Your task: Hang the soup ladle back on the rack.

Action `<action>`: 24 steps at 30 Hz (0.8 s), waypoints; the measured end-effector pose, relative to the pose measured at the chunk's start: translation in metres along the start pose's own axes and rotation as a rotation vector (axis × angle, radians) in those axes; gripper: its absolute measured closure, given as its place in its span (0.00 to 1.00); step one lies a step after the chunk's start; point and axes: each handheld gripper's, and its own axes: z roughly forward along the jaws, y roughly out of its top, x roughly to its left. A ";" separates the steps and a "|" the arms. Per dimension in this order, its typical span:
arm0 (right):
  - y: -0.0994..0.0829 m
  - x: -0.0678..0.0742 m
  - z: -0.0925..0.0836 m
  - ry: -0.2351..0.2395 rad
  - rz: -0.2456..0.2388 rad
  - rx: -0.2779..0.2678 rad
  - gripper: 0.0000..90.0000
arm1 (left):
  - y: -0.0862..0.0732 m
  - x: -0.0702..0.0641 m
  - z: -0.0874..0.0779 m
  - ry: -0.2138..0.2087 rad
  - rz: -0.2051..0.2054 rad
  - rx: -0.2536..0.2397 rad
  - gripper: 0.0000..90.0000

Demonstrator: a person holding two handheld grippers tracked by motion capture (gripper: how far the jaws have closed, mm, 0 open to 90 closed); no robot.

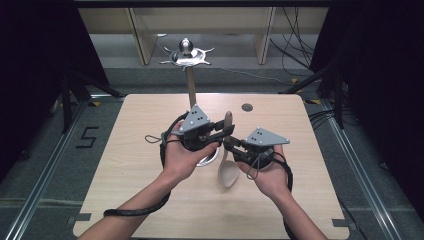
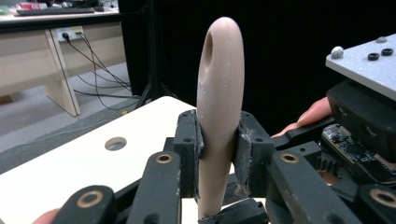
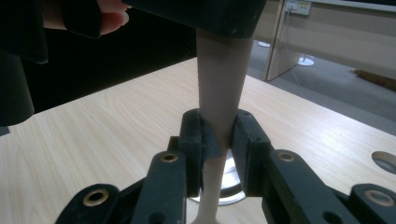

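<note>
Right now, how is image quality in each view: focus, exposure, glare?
High view: even light on the table, dark surround, glare on the metal stand. Left gripper view: spoon sharp, black backdrop, near linkage soft. Right gripper view: spoon and wood grain clear, the other tongs a dark close blur.

Count: 2 claws, left claw [image 1: 226, 131] and right claw [image 1: 231, 145], 1 per hand, so 2 hands, 2 grey three-cornered plates on top. 1 beige spoon [image 1: 228, 167], pinched by both claws, bowl end just below right claw. 1 silvery round item [image 1: 207, 161] under left claw, type unclear. 1 surface [image 1: 125, 170], w/ 1 round hole [image 1: 247, 107] beyond both claws.
</note>
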 end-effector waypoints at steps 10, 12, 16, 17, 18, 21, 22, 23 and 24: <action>0.001 0.004 -0.006 0.007 -0.064 0.020 0.57 | 0.009 0.015 -0.015 -0.067 0.057 0.009 0.81; -0.001 0.004 -0.011 0.009 -0.057 0.019 0.54 | 0.010 0.017 -0.017 -0.076 0.070 0.014 0.81; -0.005 0.003 -0.018 0.028 -0.062 0.029 0.52 | 0.012 0.029 -0.024 -0.115 0.115 0.035 0.81; -0.007 0.004 -0.020 0.034 -0.054 0.028 0.52 | 0.012 0.033 -0.027 -0.117 0.122 0.034 0.81; -0.009 0.001 -0.022 0.051 -0.055 0.034 0.52 | 0.012 0.034 -0.029 -0.115 0.112 0.037 0.81; -0.018 -0.004 -0.028 0.045 -0.028 0.042 0.51 | 0.014 0.044 -0.036 -0.131 0.126 0.038 0.81; -0.024 -0.009 -0.032 0.039 -0.004 0.045 0.51 | 0.014 0.047 -0.038 -0.138 0.128 0.037 0.81; -0.026 -0.011 -0.035 0.032 -0.003 0.061 0.51 | 0.014 0.050 -0.040 -0.145 0.125 0.037 0.81; -0.026 -0.011 -0.035 0.032 -0.003 0.061 0.51 | 0.015 0.052 -0.042 -0.151 0.125 0.036 0.81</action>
